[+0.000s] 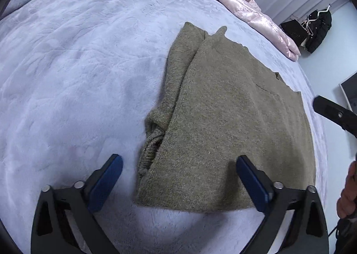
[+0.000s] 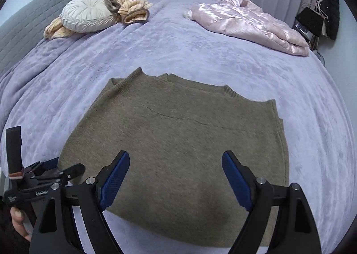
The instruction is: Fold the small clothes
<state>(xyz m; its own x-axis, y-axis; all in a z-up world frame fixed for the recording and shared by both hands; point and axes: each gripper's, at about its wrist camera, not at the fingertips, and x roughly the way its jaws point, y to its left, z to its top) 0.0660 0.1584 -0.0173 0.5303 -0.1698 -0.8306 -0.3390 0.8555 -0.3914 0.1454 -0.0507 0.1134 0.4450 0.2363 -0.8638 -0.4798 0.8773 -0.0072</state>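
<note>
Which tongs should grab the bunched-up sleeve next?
Probably the left tongs. They hang open near the sweater's bunched sleeve, which lies on their side. The right tongs, also open, hover over the sweater's flat middle, farther away.

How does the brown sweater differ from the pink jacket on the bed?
The sweater is dull brown knit; the jacket is shiny pink and puffy. The sweater lies spread flat near both open grippers; the jacket sits bunched at the bed's far edge. The sweater looks larger in view, being closer. Both rest on the lilac blanket, untouched.
</note>
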